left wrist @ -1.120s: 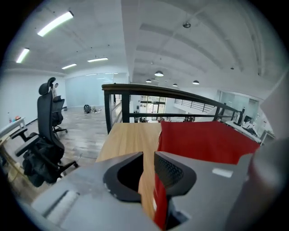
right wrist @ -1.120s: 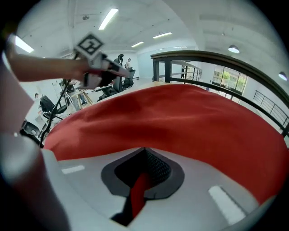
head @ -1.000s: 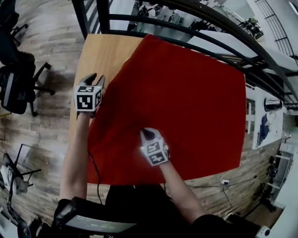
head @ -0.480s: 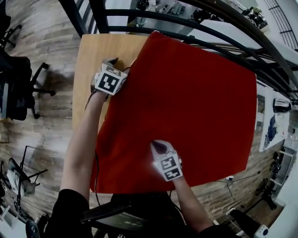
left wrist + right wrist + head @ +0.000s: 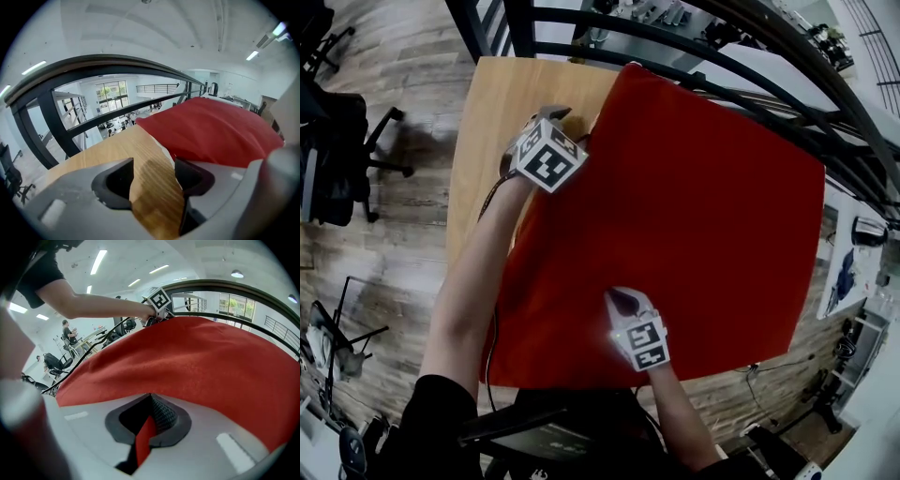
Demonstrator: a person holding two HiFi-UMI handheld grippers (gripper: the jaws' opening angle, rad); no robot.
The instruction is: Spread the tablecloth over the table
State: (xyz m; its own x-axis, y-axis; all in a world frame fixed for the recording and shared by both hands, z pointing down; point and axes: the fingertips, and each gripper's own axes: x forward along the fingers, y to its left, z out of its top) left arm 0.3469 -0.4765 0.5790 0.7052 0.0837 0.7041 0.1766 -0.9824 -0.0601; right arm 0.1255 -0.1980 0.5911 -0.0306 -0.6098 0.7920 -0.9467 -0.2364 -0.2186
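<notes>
The red tablecloth [image 5: 694, 206] covers most of the wooden table [image 5: 492, 122]; a strip of wood along the left side is bare. My left gripper [image 5: 551, 116] is at the cloth's far left edge and its jaws have just been opening. In the left gripper view the left gripper [image 5: 153, 176] is open over bare wood, and the tablecloth [image 5: 220, 131] edge lies beside one finger. My right gripper [image 5: 622, 300] rests on the near middle of the cloth. In the right gripper view the right gripper [image 5: 149, 420] is shut on a pinched red fold of the tablecloth [image 5: 187, 357].
A black metal railing [image 5: 694, 47] runs just beyond the table's far edge, with a drop to a lower floor behind it. A black office chair [image 5: 337, 141] stands on the wood floor to the left. A cable [image 5: 492, 347] hangs along my left arm.
My left gripper has travelled from the cloth's left side up to its far left edge and rolled. The right gripper has stayed in place on the cloth.
</notes>
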